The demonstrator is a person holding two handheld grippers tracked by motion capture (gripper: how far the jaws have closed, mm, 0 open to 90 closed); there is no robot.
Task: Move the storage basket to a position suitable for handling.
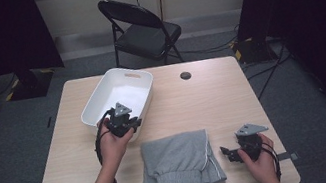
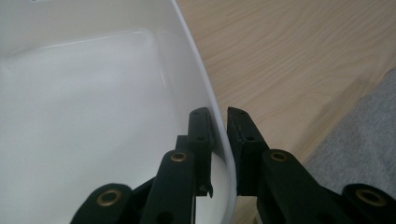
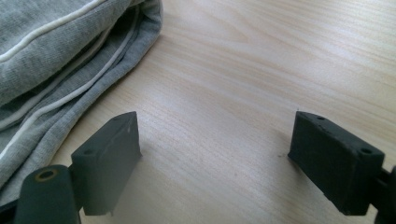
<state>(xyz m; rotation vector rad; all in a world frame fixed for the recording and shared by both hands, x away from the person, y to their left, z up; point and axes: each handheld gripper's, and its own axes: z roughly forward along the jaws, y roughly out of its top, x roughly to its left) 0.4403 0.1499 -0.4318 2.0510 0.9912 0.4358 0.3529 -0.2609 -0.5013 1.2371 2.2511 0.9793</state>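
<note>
Left gripper (image 2: 219,122) clamped on rim of white tub (image 1: 100,95) (nothing visible inside); right gripper (image 3: 212,158) spread wide, folded grey trousers (image 1: 179,162) at its 9 o'clock.

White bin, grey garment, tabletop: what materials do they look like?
White bin: likely moulded plastic; smooth, faintly glossy, with a thin rounded rim that the left gripper clamps. Grey garment: soft knit, probably cotton jersey; fine weave, ribbed cuff, white piping. Table: light wood-grain surface, probably laminate; satin sheen.
</note>
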